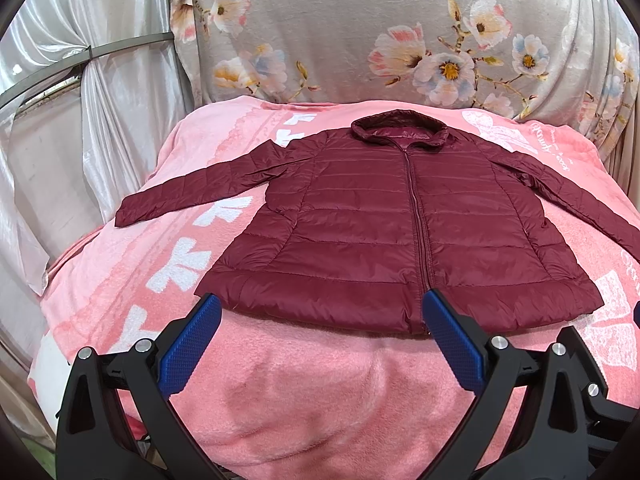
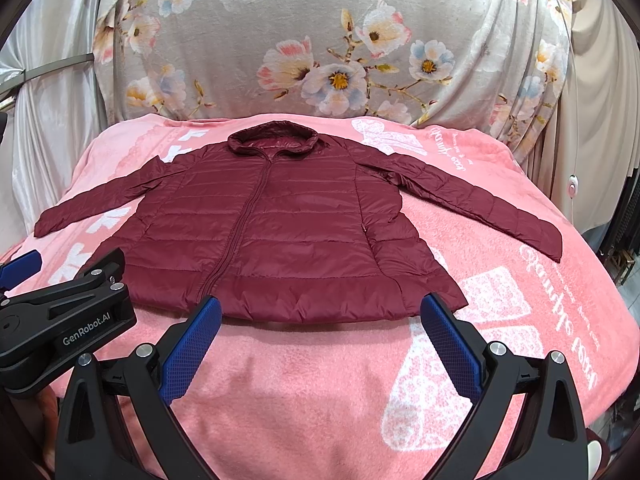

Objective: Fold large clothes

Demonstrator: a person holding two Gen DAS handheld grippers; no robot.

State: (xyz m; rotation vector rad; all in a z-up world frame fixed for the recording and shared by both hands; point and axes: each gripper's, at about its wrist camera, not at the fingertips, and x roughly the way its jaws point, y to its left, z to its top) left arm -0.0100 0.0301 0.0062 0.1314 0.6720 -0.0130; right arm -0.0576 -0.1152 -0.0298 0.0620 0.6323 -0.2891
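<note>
A dark red quilted jacket (image 1: pixel 376 232) lies flat and zipped on a pink blanket (image 1: pixel 320 392), collar at the far end, both sleeves spread outward. It also shows in the right wrist view (image 2: pixel 280 232). My left gripper (image 1: pixel 322 312) is open and empty, hovering just before the jacket's hem, left of the zip. My right gripper (image 2: pixel 320 312) is open and empty, before the hem's right half. The left gripper's black body (image 2: pixel 60 320) shows at the left of the right wrist view.
A grey floral cloth (image 1: pixel 380 28) hangs behind the blanket-covered surface. White satin curtains (image 1: pixel 80 100) hang at the left. The blanket (image 2: pixel 520 320) drops off at the left, right and near edges. A white cord with a switch (image 2: pixel 574 188) hangs at the far right.
</note>
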